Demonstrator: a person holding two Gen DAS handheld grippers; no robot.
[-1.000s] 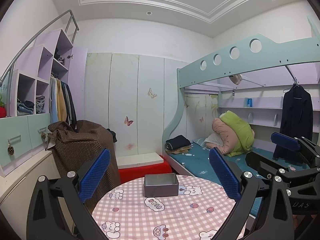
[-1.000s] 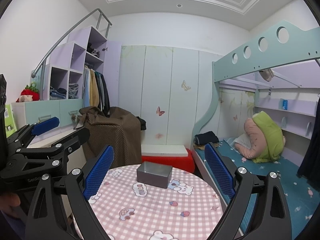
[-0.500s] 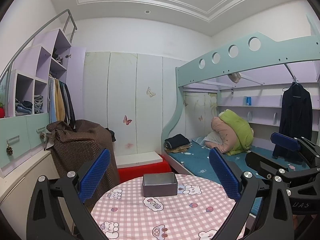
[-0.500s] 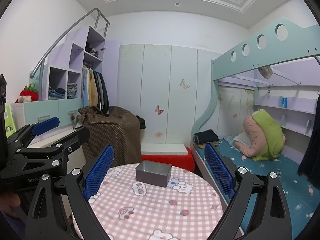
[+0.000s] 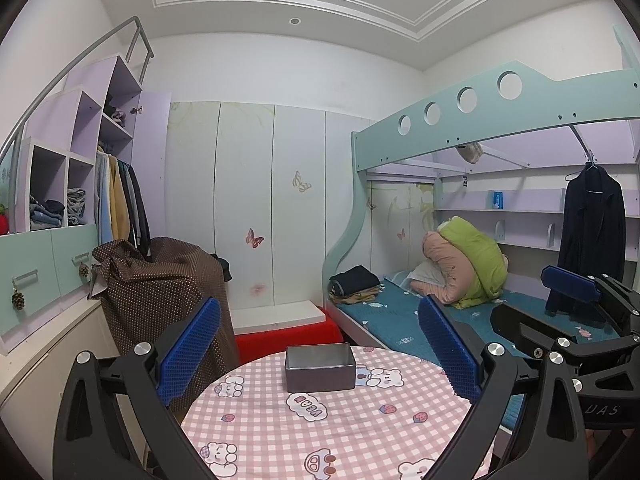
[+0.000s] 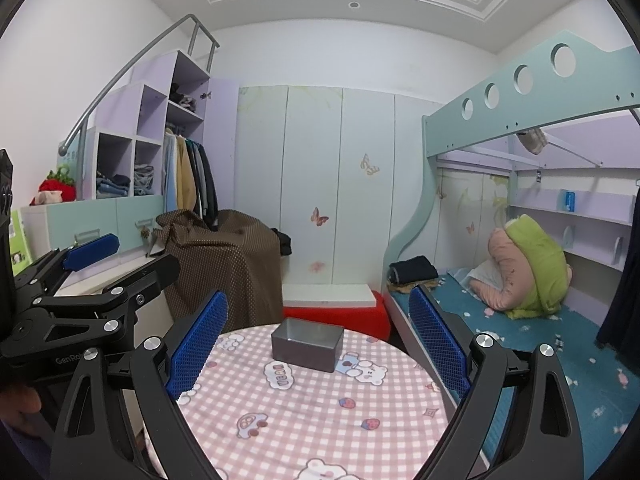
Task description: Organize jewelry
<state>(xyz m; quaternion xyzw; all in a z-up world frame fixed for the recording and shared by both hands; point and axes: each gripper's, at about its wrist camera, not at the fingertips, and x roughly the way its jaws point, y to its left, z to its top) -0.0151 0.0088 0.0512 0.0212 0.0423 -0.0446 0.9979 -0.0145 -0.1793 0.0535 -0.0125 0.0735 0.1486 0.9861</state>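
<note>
Left wrist: grey box [image 5: 320,367] interior hidden

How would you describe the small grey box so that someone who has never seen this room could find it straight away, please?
Start at the round table with the pink checked cartoon cloth, in front of the bunk bed. Near its far edge stands the grey box, a small rectangular open-topped container. It is the only object on the cloth, and its plain dark sides stand out against the pattern.
</note>
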